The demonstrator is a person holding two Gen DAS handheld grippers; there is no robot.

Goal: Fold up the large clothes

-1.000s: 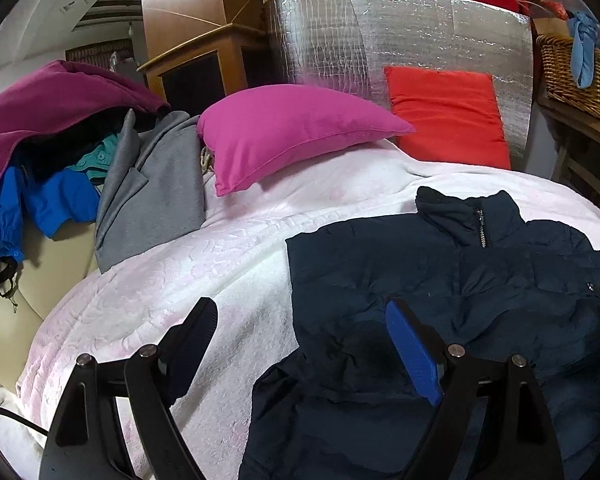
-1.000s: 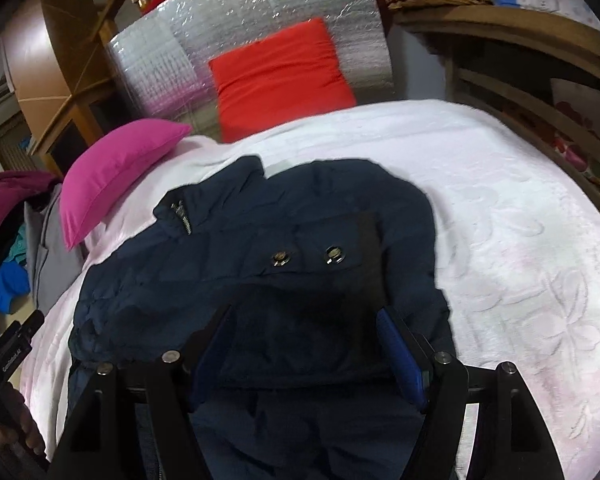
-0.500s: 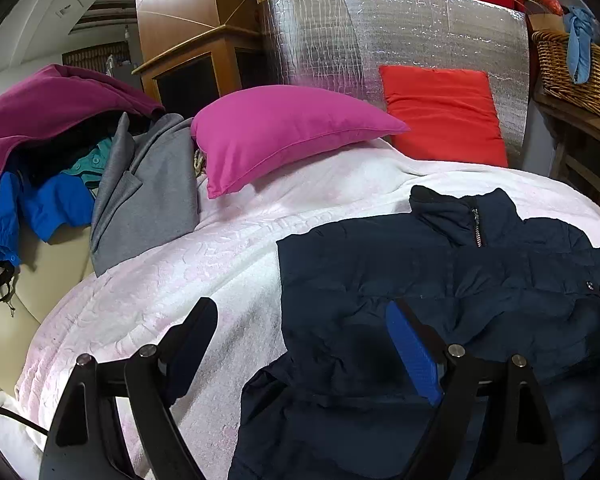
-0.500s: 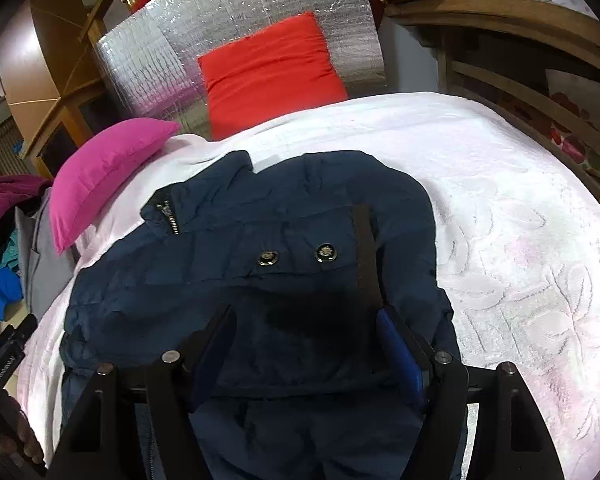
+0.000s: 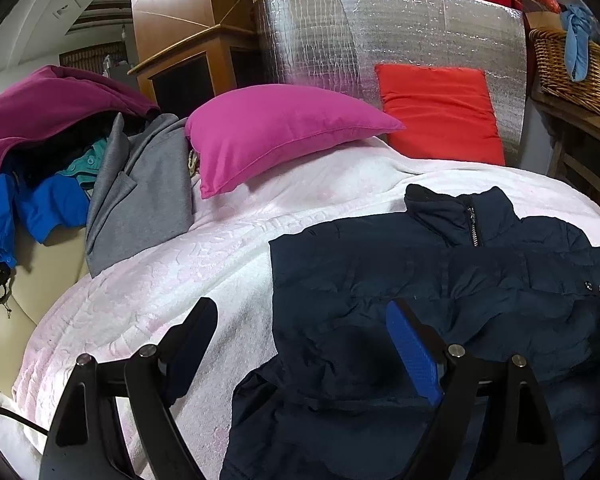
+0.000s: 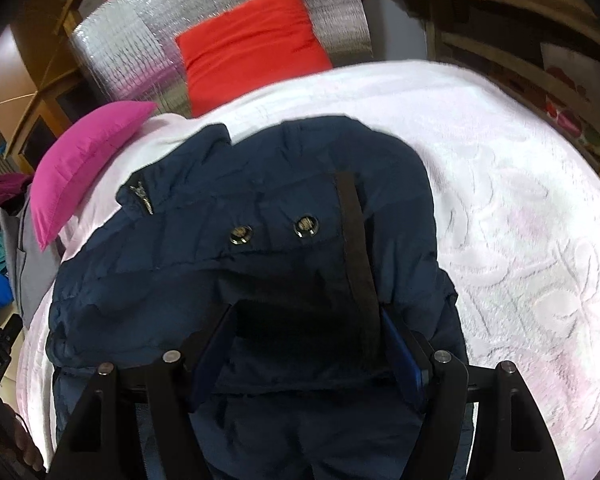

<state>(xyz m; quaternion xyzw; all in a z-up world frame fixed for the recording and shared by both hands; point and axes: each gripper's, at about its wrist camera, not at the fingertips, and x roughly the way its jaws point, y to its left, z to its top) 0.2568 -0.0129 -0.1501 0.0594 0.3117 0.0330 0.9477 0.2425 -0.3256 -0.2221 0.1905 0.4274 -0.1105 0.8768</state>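
Right gripper (image 6: 304,344): jaws spread, nothing pinched, poised directly over the folded lower edge of the navy jacket (image 6: 260,248), fabric filling the gap between both pads. Left gripper (image 5: 304,352): jaws spread wide and empty, straddling the jacket's left edge, one finger over the pink-white blanket (image 5: 160,288), the other over fabric. Jacket lay flat on the blanket, long axis running away from both grippers toward its collar (image 5: 460,208). Judged nearer for a hem grasp: right gripper. Beyond the collar: pink pillow (image 5: 276,128), red cushion (image 5: 436,112).
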